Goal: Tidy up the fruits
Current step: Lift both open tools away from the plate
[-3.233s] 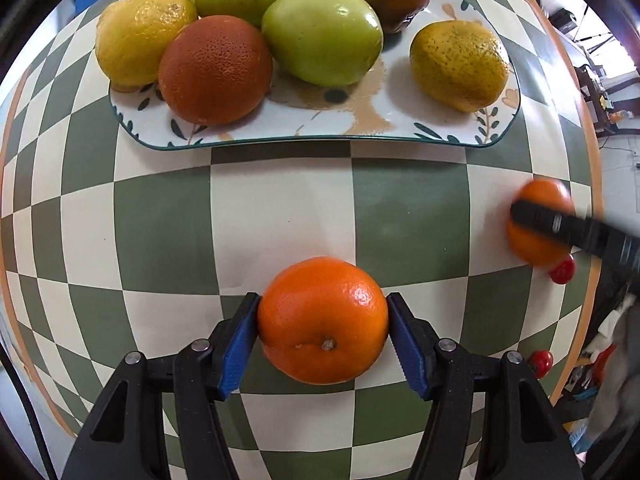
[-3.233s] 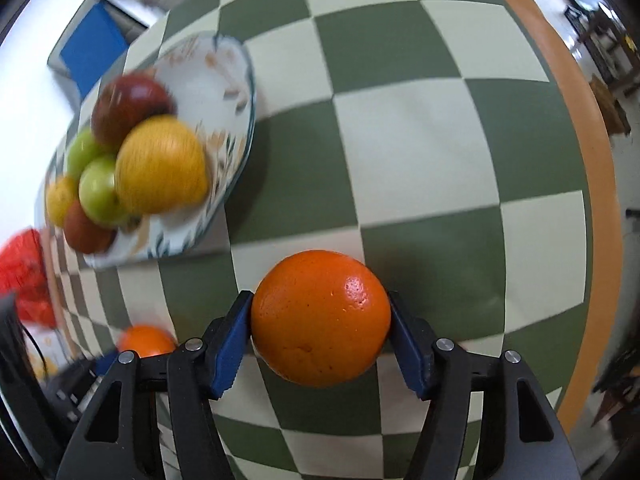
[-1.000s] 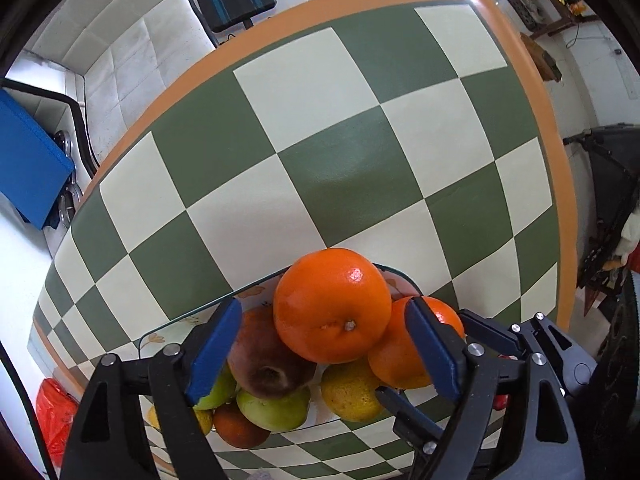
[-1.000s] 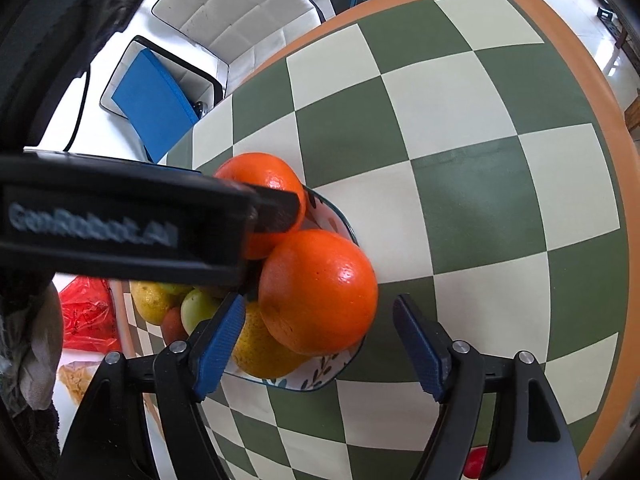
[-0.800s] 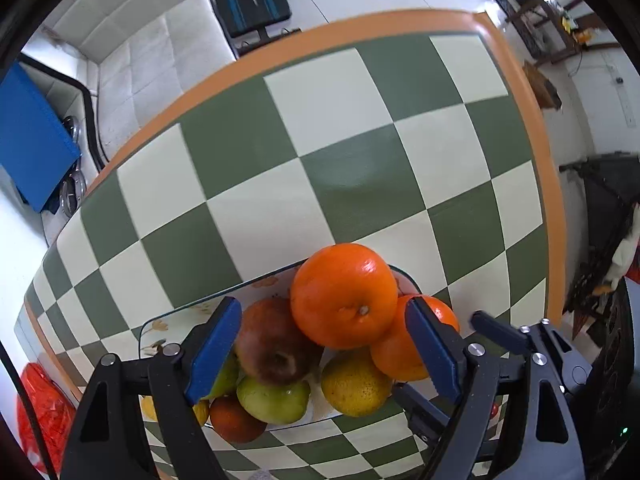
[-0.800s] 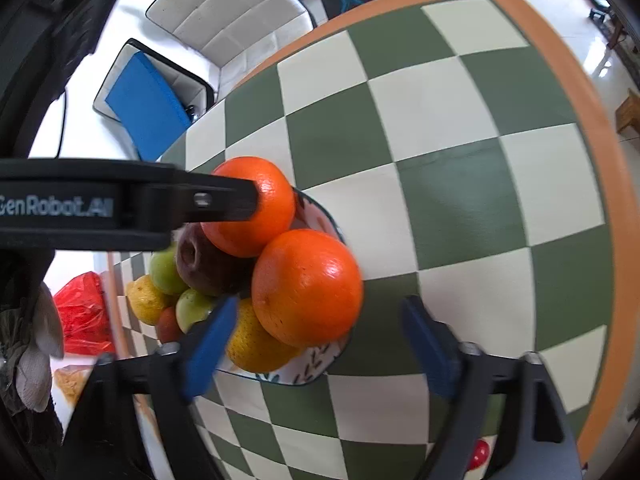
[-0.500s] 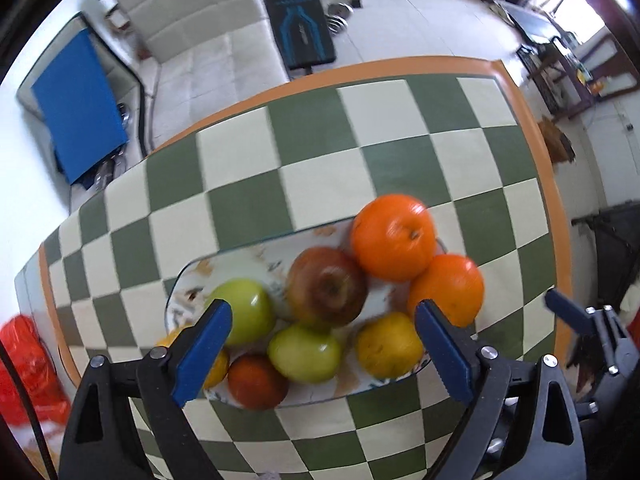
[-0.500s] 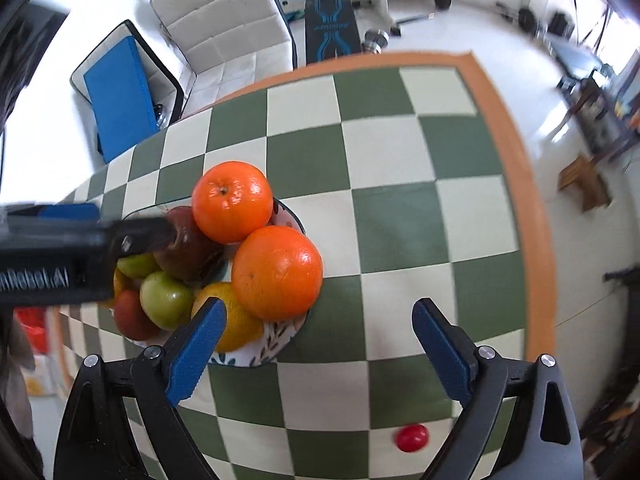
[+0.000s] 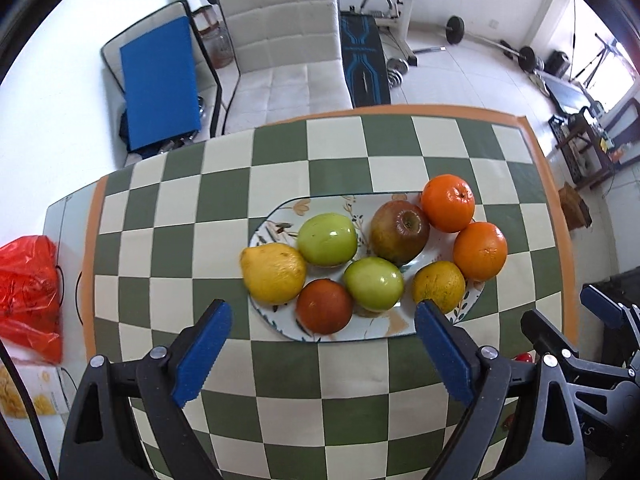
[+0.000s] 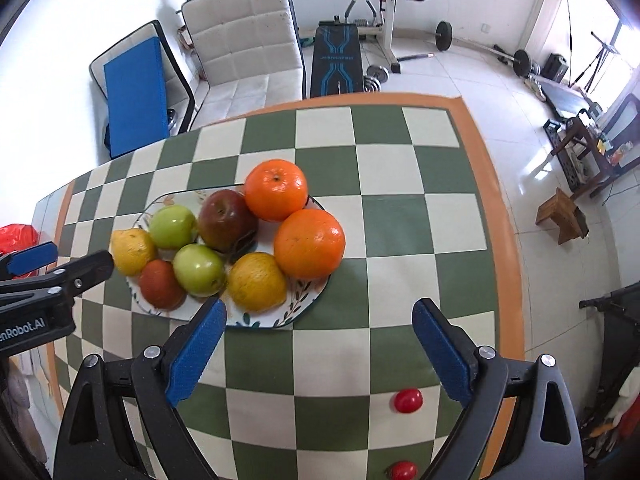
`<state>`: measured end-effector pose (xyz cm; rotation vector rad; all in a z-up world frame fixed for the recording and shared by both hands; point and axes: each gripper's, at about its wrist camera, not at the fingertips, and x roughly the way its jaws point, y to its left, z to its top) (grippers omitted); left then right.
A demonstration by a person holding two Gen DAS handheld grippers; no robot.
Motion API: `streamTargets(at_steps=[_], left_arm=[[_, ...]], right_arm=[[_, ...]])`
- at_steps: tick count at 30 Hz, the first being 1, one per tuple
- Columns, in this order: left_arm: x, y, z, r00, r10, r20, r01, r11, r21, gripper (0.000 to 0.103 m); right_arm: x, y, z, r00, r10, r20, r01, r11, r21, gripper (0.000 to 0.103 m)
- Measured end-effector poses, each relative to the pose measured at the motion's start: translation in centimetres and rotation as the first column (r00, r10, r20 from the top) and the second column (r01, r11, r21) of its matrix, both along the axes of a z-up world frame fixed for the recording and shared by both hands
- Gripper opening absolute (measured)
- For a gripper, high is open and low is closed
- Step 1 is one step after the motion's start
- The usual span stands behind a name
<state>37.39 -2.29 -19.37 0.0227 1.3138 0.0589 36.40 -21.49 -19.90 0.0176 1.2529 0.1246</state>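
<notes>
I see the big counter with green and cream squares and an orange edge (image 9: 280, 372) filling most of both views. On it sits the long oval plate painted with leaves and flowers (image 9: 384, 328), and all the big fruit is on that plate.

At the right end of the plate are two round bright oranges. One orange with its stem dot up (image 10: 277, 189) sits at the far edge, touching the dark red and brown apple (image 10: 227, 220). The other orange (image 10: 309, 243) sits nearer to me, at the plate's right rim, touching the dull yellow orange with speckled skin (image 10: 256, 281).

Two shiny green apples are in the middle, one farther (image 9: 327, 239) and one nearer (image 9: 373, 283). A bumpy yellow lemon (image 9: 273, 273) lies at the left end, hanging over the rim. Just beside it is a small dark red-orange round fruit (image 9: 325, 305) at the near edge.

My left black tongs with blue pads (image 9: 320, 340) are spread wide and hold nothing. They hang above the near side of the plate. My right black tongs with blue pads (image 10: 318, 338) are spread wide too, empty, above the counter just right of the plate.

Two tiny red cherry tomatoes lie on the counter near its right edge, well apart from the plate: one (image 10: 407, 401) farther from me, one (image 10: 403, 470) nearer.
</notes>
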Motion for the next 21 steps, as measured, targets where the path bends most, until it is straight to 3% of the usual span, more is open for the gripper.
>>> streamTargets(at_steps=[11,21], left_arm=[[-6.6,1.1,7.4,0.985,0.069,0.155,-0.065,0.997,-0.032,0.093],[-12.4,0.6,13.8,0.960,0.065,0.273,-0.056,0.998,-0.041,0.093]], right_arm=[[-5.9,0.4,8.4,0.989,0.021,0.143,-0.023,1.000,0.012,0.096],[-11.7,-0.1,16.4,0.966,0.036,0.257,-0.050,0.998,0.045,0.096]])
